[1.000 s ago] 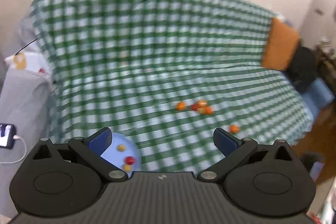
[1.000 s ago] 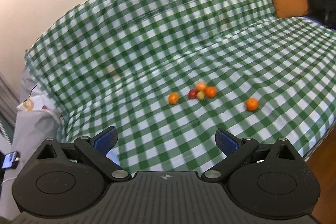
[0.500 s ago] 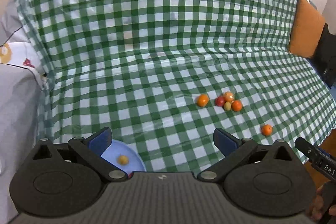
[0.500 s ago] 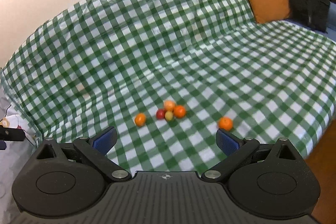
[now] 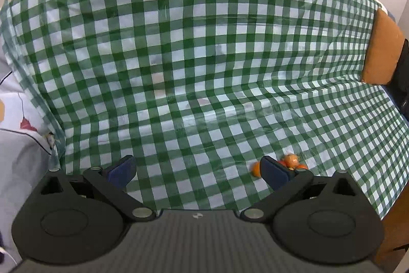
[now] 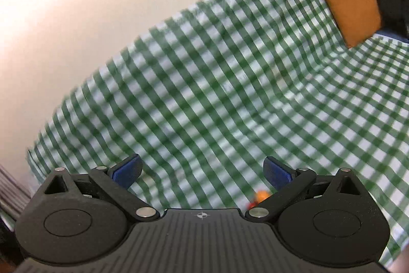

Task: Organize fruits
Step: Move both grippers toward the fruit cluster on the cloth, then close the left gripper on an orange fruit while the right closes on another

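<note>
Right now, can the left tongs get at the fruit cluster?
Probably yes. The left tongs are open and empty, and the fruit cluster lies on the checked cloth just past the right finger, partly hidden by it. Nothing blocks the way; the tongs need shifting right first.
</note>
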`<move>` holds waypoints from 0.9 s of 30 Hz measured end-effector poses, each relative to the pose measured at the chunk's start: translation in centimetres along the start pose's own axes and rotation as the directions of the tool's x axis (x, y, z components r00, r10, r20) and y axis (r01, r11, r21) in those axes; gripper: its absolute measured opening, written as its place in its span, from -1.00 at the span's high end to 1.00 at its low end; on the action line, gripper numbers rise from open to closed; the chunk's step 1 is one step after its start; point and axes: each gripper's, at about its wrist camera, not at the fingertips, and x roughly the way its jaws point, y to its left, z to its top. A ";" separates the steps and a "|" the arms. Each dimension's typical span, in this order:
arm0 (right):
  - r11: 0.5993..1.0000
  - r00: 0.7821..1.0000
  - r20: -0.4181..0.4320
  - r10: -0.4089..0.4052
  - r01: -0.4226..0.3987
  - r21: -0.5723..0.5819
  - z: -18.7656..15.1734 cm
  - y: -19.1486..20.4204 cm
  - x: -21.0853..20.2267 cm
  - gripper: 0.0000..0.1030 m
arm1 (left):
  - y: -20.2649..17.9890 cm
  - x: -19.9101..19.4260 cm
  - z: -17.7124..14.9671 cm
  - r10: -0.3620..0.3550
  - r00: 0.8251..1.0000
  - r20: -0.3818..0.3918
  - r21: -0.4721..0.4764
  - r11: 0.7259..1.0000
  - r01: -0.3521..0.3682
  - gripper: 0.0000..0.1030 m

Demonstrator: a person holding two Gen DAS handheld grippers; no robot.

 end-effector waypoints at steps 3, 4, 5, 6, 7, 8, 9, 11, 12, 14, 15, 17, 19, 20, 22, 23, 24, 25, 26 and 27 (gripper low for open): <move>0.992 0.999 0.007 -0.044 0.045 -0.121 0.5 1.6 1.4 -0.99 | -0.5 2.4 0.5 -0.026 0.999 -0.039 0.028 0.999 0.027 -0.99; 0.987 0.998 -0.002 -0.063 0.063 -0.146 -0.1 1.7 2.2 -0.99 | -0.8 3.5 0.2 -0.038 0.998 -0.052 0.040 0.998 0.040 -0.99; 0.981 0.996 -0.022 -0.086 0.081 -0.174 -1.2 1.5 3.3 -0.99 | -1.2 4.8 -0.2 -0.054 0.997 -0.060 0.055 0.997 0.057 -0.99; 0.977 0.993 -0.045 -0.112 0.102 -0.189 -2.3 1.1 4.5 -0.99 | -1.5 5.9 -0.9 -0.060 0.997 -0.058 0.066 0.996 0.064 -0.99; 0.973 0.989 -0.060 -0.133 0.119 -0.199 -3.4 0.5 5.8 -0.99 | -2.0 7.4 -1.7 -0.063 0.997 -0.051 0.080 0.995 0.067 -0.99; 0.968 0.985 -0.071 -0.155 0.137 -0.209 -4.7 -0.1 6.9 -0.99 | -2.3 8.8 -2.5 -0.062 0.997 -0.048 0.093 0.993 0.066 -0.99; 0.961 0.979 -0.084 -0.187 0.165 -0.220 -6.3 -0.9 8.4 -0.99 | -2.8 10.4 -3.4 -0.063 0.997 -0.051 0.104 0.992 0.068 -0.99; 0.947 0.965 -0.106 -0.242 0.211 -0.241 -9.3 -2.6 11.1 -0.98 | -3.8 14.1 -4.9 -0.088 0.993 -0.081 0.122 0.988 0.098 -0.99; 0.939 0.954 -0.120 -0.275 0.239 -0.249 -10.6 -3.5 12.6 -0.98 | -4.4 15.9 -5.6 -0.099 0.990 -0.102 0.122 0.986 0.111 -0.99; 0.918 0.931 -0.131 -0.341 0.300 -0.261 -13.3 -5.8 15.2 -0.98 | -5.6 19.5 -6.6 -0.136 0.980 -0.145 0.123 0.980 0.154 -0.99; 0.905 0.919 -0.130 -0.372 0.328 -0.270 -14.3 -6.8 16.3 -0.98 | -6.3 21.0 -6.9 -0.141 0.977 -0.161 0.127 0.979 0.163 -0.99; 0.884 0.905 -0.132 -0.403 0.348 -0.312 -16.1 -8.8 18.7 -0.98 | -8.0 24.0 -7.4 -0.159 0.970 -0.185 0.147 0.971 0.187 -0.99; 0.855 0.886 -0.135 -0.444 0.375 -0.358 -17.2 -10.2 20.9 -0.98 | -9.5 26.1 -7.5 -0.167 0.968 -0.190 0.167 0.966 0.199 -0.99; 0.843 0.880 -0.132 -0.457 0.381 -0.379 -17.7 -10.9 22.0 -0.98 | -10.4 27.2 -7.5 -0.170 0.967 -0.192 0.179 0.962 0.205 -0.99; 0.832 0.871 -0.141 -0.470 0.383 -0.402 -18.0 -11.7 23.9 -0.98 | -11.8 29.1 -7.5 -0.160 0.966 -0.204 0.186 0.962 0.198 -0.99; 0.831 0.874 -0.139 -0.466 0.379 -0.407 -18.2 -11.9 24.4 -0.98 | -12.4 29.9 -7.5 -0.159 0.963 -0.217 0.192 0.960 0.202 -0.99; 0.829 0.876 -0.141 -0.462 0.370 -0.419 -18.2 -12.1 25.2 -0.98 | -13.0 30.6 -7.4 -0.155 0.961 -0.230 0.200 0.959 0.202 -0.99; 0.826 0.877 -0.145 -0.458 0.359 -0.434 -18.2 -12.7 25.7 -0.97 | -13.5 31.3 -7.3 -0.146 0.959 -0.241 0.208 0.958 0.198 -0.99; 0.820 0.878 -0.140 -0.457 0.355 -0.448 -18.2 -12.6 26.2 -0.97 | -13.9 31.7 -7.2 -0.139 0.960 -0.244 0.216 0.957 0.193 -0.98; 0.818 0.886 -0.127 -0.445 0.345 -0.460 -18.2 -12.4 26.5 -0.90 | -14.1 31.9 -7.1 -0.141 0.961 -0.239 0.218 0.956 0.195 -0.82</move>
